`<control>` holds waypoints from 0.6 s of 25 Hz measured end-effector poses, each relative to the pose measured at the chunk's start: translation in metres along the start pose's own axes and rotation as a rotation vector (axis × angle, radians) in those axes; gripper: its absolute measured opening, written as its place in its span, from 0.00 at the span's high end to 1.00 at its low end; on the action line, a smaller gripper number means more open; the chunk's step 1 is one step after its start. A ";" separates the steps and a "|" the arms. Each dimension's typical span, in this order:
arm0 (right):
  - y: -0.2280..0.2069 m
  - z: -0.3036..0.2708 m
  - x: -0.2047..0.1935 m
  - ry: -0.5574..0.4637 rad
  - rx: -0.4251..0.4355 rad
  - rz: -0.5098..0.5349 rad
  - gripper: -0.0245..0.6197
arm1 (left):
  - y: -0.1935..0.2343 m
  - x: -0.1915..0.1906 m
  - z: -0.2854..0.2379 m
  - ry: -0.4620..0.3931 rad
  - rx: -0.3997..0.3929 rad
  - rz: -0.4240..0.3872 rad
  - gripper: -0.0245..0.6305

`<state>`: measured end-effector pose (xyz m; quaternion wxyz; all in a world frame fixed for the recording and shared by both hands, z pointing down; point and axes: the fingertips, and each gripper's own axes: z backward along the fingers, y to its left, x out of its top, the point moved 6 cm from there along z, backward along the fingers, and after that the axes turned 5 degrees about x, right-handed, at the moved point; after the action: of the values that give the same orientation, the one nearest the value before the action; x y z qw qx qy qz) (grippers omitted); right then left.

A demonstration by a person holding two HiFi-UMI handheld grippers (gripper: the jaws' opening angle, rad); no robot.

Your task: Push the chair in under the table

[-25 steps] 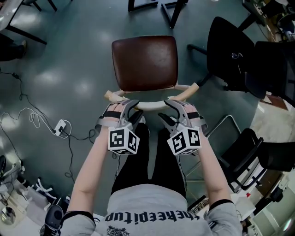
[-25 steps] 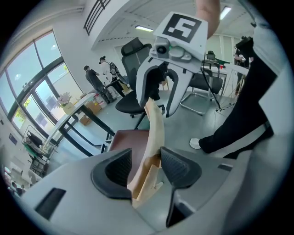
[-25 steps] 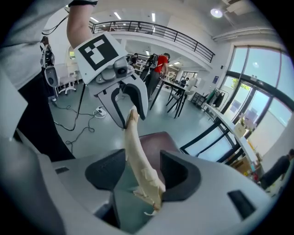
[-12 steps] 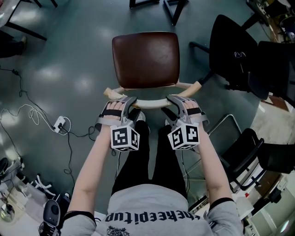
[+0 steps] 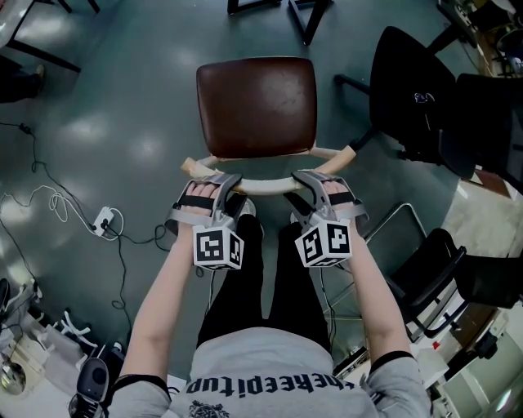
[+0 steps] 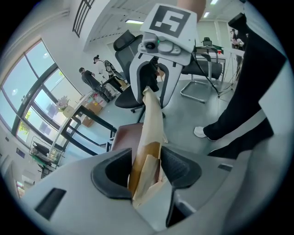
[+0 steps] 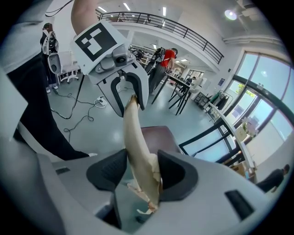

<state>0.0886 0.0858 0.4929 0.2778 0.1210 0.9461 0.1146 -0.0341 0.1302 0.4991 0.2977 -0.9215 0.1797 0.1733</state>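
The chair has a dark brown seat (image 5: 256,106) and a curved pale wooden backrest rail (image 5: 265,184), nearest me in the head view. My left gripper (image 5: 227,189) clamps the rail's left part and my right gripper (image 5: 309,186) its right part. In the left gripper view the rail (image 6: 149,133) runs between the pads of the left gripper (image 6: 146,165), touching both. In the right gripper view the rail (image 7: 135,137) fills the gap of the right gripper (image 7: 142,170). That gripper's jaws have just been closing on it.
Black office chairs (image 5: 409,90) stand to the right, close to the chair. A cable and power strip (image 5: 105,222) lie on the floor at the left. Black table legs (image 5: 302,16) stand beyond the seat. My legs are just behind the backrest.
Both grippers have slid forward and down over the backrest rail, which now sits deep between their jaws. The chair has hardly moved.
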 end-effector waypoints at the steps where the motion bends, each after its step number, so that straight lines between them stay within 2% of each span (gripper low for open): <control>1: 0.000 0.000 -0.001 -0.003 -0.003 -0.001 0.63 | 0.000 0.000 0.000 -0.003 -0.010 0.001 0.65; 7: 0.000 0.000 -0.001 -0.013 -0.006 -0.009 0.62 | 0.004 0.000 -0.002 -0.009 -0.066 0.009 0.65; 15: -0.003 -0.001 0.001 -0.017 -0.023 -0.015 0.61 | 0.008 -0.001 -0.002 -0.019 -0.082 0.002 0.65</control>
<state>0.0865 0.0831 0.4923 0.2883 0.1115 0.9431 0.1224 -0.0381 0.1231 0.4971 0.2611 -0.9310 0.1706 0.1896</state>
